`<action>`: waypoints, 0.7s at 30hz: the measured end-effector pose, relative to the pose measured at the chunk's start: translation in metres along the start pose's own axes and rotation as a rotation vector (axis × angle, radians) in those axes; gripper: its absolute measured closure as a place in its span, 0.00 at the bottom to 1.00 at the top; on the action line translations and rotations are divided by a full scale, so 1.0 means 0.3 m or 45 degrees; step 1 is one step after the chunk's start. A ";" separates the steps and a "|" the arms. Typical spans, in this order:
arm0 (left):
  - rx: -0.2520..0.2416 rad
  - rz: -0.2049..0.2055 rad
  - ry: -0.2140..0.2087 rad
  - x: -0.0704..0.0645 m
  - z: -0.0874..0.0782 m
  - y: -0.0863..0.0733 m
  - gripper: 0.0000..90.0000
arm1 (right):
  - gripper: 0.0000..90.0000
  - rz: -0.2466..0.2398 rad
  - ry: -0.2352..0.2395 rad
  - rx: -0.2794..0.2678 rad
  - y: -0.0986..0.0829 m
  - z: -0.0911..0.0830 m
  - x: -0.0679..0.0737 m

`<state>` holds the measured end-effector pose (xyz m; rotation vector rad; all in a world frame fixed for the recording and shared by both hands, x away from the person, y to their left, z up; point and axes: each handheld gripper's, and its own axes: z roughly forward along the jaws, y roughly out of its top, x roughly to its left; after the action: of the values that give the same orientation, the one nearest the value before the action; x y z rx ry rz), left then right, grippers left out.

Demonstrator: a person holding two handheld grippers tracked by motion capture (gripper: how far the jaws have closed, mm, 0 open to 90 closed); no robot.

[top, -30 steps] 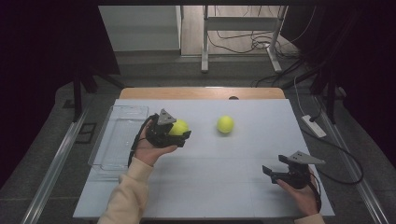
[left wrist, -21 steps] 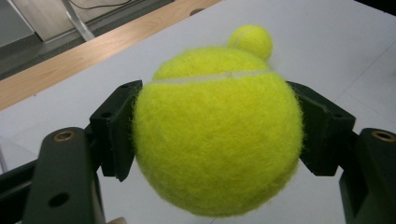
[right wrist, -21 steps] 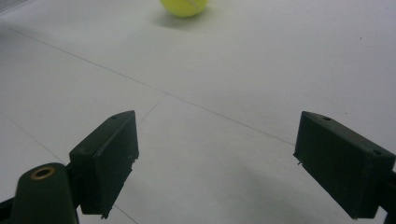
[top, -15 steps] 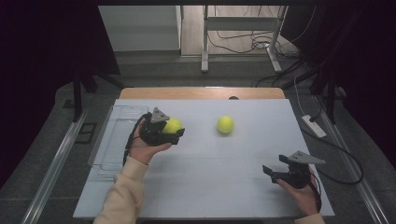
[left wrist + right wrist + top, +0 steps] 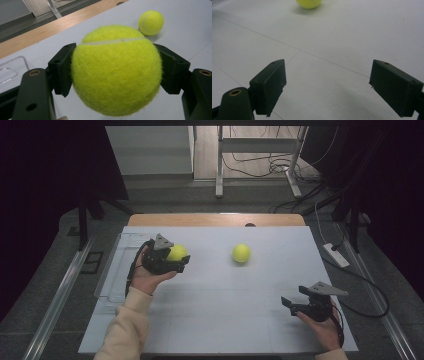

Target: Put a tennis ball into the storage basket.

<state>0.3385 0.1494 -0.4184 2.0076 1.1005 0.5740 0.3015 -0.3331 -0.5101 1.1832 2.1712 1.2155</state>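
The left hand-held gripper [image 5: 175,261] is clamping a tennis ball [image 5: 177,253] between its 2 jaws, one pad pressing on each side at the widest part, which looks like the sensible way to keep a round, fuzzy thing from squirting out. In the left gripper view that tennis ball [image 5: 116,71] is sitting squarely between the black pads, and it is hanging above the desk [image 5: 215,320] toward the left side, just beside a clear tray [image 5: 111,270] lying at the desk's left edge; my guess is the tray is where this ball is heading. A ball has no long axis and no real front, so the only cue is its white seam, and that is running roughly level across the upper face, jaw to jaw, in the left gripper view. A second tennis ball [image 5: 241,253] is resting free on the desk near the middle, well apart from both grippers. The right hand-held gripper [image 5: 293,304] is waiting low at the near right, jaws spread wide with nothing between them, pointing toward that second ball [image 5: 309,3], probably lining up for it.
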 end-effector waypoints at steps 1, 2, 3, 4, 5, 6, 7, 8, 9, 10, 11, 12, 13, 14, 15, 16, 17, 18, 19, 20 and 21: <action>0.001 -0.005 0.007 0.004 -0.002 -0.002 0.30 | 0.15 -0.001 0.000 0.000 0.000 0.000 0.000; -0.002 -0.009 0.014 0.009 -0.004 -0.003 0.30 | 0.15 -0.001 0.000 0.001 0.000 0.000 0.000; -0.005 -0.017 0.016 0.013 -0.006 -0.005 0.30 | 0.15 -0.002 -0.001 0.001 0.000 0.000 0.000; -0.010 -0.024 0.021 0.018 -0.008 -0.006 0.30 | 0.15 -0.001 -0.001 0.001 0.000 0.000 0.000; -0.010 -0.024 0.021 0.018 -0.008 -0.006 0.30 | 0.15 -0.001 -0.001 0.001 0.000 0.000 0.000; -0.008 -0.027 0.023 0.024 -0.009 -0.008 0.30 | 0.15 -0.002 -0.001 0.001 0.000 0.000 0.000; -0.007 -0.028 0.027 0.029 -0.010 -0.009 0.30 | 0.15 -0.002 -0.002 0.002 0.000 0.000 0.000; -0.005 -0.032 0.033 0.034 -0.010 -0.011 0.30 | 0.15 -0.003 -0.002 0.002 0.000 0.000 0.000; -0.010 -0.037 0.036 0.038 -0.009 -0.013 0.30 | 0.15 -0.003 -0.001 0.002 0.000 0.000 0.001; -0.005 -0.035 0.043 0.043 -0.007 -0.015 0.30 | 0.15 -0.002 -0.001 0.001 0.000 0.000 0.001; 0.003 -0.031 0.051 0.048 -0.006 -0.016 0.30 | 0.16 -0.002 -0.001 0.000 0.000 0.000 0.002; 0.007 -0.032 0.058 0.054 -0.005 -0.018 0.30 | 0.16 -0.002 -0.002 0.002 0.000 0.001 0.003; 0.008 -0.034 0.061 0.058 -0.004 -0.019 0.30 | 0.16 -0.004 -0.001 0.002 0.000 0.001 0.003; 0.011 -0.037 0.068 0.065 -0.004 -0.020 0.30 | 0.16 -0.004 0.000 0.003 0.000 0.001 0.002; 0.012 -0.042 0.073 0.070 -0.004 -0.020 0.30 | 0.16 -0.002 -0.001 0.003 0.000 0.001 0.002; 0.012 -0.048 0.077 0.076 -0.003 -0.021 0.30 | 0.16 -0.001 -0.001 0.002 0.000 0.000 0.002; 0.013 -0.051 0.082 0.082 -0.004 -0.022 0.30 | 0.16 0.001 -0.001 0.001 0.000 0.000 0.001; 0.013 -0.051 0.082 0.082 -0.004 -0.022 0.30 | 0.16 0.001 -0.001 0.001 0.000 0.000 0.001; 0.012 -0.061 0.088 0.091 -0.004 -0.023 0.30 | 0.16 0.001 -0.001 0.001 0.000 0.000 0.001; 0.012 -0.067 0.091 0.098 -0.004 -0.024 0.30 | 0.16 -0.002 -0.002 0.004 0.000 0.001 0.001; 0.015 -0.074 0.096 0.106 -0.003 -0.026 0.30 | 0.16 -0.002 -0.002 0.005 -0.001 0.001 0.001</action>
<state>0.3506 0.1793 -0.4231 1.9711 1.2061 0.6182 0.3014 -0.3326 -0.5104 1.1836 2.1741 1.2102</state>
